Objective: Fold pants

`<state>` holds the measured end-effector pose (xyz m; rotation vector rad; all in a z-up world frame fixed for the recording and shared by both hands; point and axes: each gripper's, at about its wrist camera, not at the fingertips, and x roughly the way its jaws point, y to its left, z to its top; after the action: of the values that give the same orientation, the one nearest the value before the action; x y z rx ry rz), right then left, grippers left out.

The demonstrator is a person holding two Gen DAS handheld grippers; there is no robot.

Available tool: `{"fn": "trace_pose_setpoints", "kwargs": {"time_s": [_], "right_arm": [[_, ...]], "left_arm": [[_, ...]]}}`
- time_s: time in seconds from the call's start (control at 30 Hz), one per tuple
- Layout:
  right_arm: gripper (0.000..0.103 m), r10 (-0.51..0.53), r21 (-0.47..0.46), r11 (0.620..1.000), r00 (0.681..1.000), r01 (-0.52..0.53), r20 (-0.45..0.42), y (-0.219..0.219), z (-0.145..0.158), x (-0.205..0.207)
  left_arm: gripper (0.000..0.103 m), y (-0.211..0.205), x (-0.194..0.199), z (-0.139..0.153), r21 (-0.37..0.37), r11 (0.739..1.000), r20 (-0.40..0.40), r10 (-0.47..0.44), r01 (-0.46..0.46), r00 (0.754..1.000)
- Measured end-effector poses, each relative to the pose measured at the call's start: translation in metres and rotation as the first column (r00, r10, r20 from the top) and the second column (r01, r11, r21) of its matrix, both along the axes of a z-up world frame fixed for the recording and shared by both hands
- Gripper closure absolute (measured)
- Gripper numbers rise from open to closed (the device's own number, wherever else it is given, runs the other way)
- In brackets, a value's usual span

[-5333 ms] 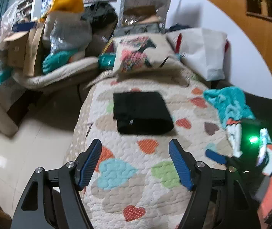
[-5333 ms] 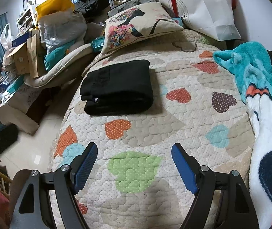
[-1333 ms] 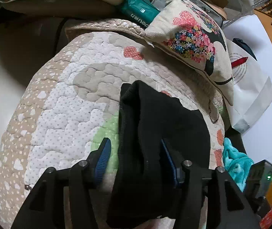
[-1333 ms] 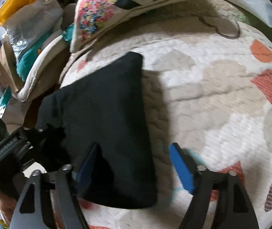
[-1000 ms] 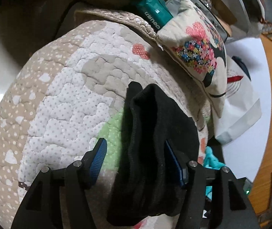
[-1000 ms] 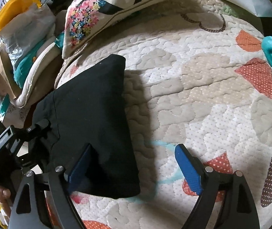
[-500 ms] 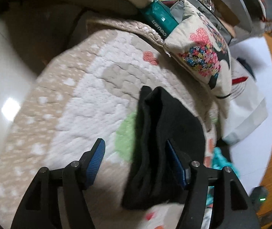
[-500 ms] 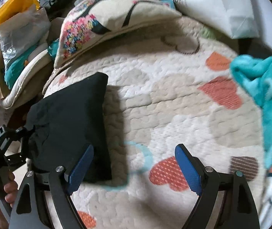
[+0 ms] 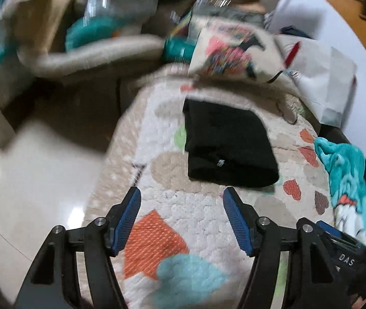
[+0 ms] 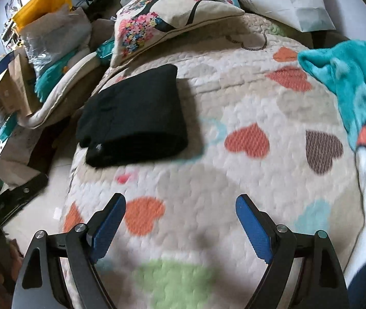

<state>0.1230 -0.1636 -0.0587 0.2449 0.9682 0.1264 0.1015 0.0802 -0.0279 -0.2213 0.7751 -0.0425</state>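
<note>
Pants, black soft cloth folded into a thick rectangle, lie near the bed's left edge, ahead of both tongs. Left tongs and right tongs gape wide, empty; left seems nearer.

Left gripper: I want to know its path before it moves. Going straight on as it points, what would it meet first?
Probably the quilt just ahead of the open left gripper, then the folded black pants; depth is unclear.

A bed with a heart-patterned quilt carries the folded black pants near its left edge, a floral pillow at the far end, and a teal blanket along the right side.
</note>
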Motion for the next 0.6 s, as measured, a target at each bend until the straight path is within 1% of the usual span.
{"fn": "trace_pose_setpoints", "kwargs": {"time_s": [0.03,0.07,0.1,0.13,0.17,0.27,0.37,0.5,0.6], "right_arm": [[0.012,0.002,0.004,1.000,1.000,-0.002,0.007,0.000,0.002,-0.007],[0.012,0.001,0.008,1.000,1.000,-0.001,0.018,-0.001,0.004,-0.016],[0.012,-0.002,0.013,1.000,1.000,0.001,0.027,-0.002,0.007,-0.022],[0.012,-0.005,0.019,1.000,0.999,0.004,0.034,-0.003,0.008,-0.028],[0.012,-0.006,0.024,1.000,0.999,0.005,0.039,-0.004,0.009,-0.033],[0.012,-0.006,0.041,0.999,0.999,0.004,0.047,-0.007,0.011,-0.048],[0.012,-0.008,0.048,0.999,0.998,0.005,0.060,-0.009,0.013,-0.061],[0.012,-0.016,0.050,0.999,0.995,0.011,0.096,-0.012,0.021,-0.075],[0.012,-0.014,0.028,1.000,0.990,0.011,0.140,-0.011,0.029,-0.085]], "left_arm": [[0.023,-0.004,-0.015,0.011,0.029,0.999,0.051,0.011,-0.013,0.999],[0.019,-0.006,-0.025,0.019,0.044,0.999,0.088,0.024,-0.028,0.996],[0.012,-0.008,-0.037,0.028,0.055,0.997,0.132,0.041,-0.049,0.990],[0.009,-0.010,-0.049,0.037,0.062,0.996,0.176,0.059,-0.071,0.983],[0.008,-0.013,-0.059,0.046,0.068,0.994,0.214,0.072,-0.088,0.974],[0.002,-0.021,-0.082,0.068,0.087,0.989,0.295,0.091,-0.122,0.951],[0.000,-0.026,-0.102,0.085,0.092,0.988,0.345,0.088,-0.127,0.934],[0.000,-0.033,-0.116,0.099,0.125,0.983,0.349,0.082,-0.133,0.934],[0.000,-0.039,-0.125,0.105,0.156,0.977,0.364,0.078,-0.143,0.928]]}}
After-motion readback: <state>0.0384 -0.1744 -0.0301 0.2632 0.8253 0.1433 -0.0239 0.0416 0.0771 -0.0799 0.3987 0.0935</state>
